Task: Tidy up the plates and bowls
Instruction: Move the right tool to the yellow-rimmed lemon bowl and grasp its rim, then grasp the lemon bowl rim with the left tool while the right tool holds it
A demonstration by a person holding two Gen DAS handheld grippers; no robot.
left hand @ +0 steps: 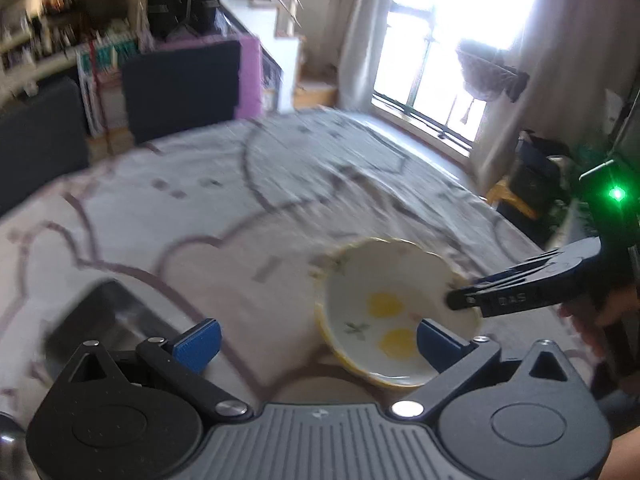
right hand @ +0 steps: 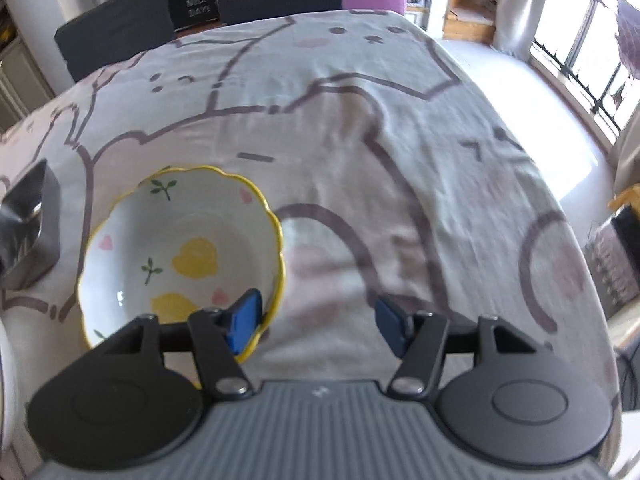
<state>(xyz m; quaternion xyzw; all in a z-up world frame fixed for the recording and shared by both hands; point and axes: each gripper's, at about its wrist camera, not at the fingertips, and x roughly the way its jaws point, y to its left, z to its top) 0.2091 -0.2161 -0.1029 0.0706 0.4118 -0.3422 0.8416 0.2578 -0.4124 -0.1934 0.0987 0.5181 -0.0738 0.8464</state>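
Note:
A white bowl (right hand: pixel 180 256) with a wavy yellow rim and lemon prints stands on the pale cartoon tablecloth (right hand: pixel 360 140). My right gripper (right hand: pixel 316 324) straddles the bowl's right rim: its left blue pad (right hand: pixel 244 320) is inside the bowl and its right pad (right hand: pixel 390 328) outside, with a wide gap and no pad pressing. In the left wrist view the same bowl (left hand: pixel 396 312) lies low right. My left gripper (left hand: pixel 316 344) stands wide open, its right pad (left hand: pixel 436 342) over the bowl's near side. The right gripper (left hand: pixel 464 300) reaches in at the bowl's right edge.
A shiny square metal container (right hand: pixel 32 232) sits left of the bowl, also seen as the metal container (left hand: pixel 100 320). Dark chairs (right hand: pixel 112 36) stand at the table's far side. The table's edge (right hand: pixel 560 200) drops off on the right toward a bright window.

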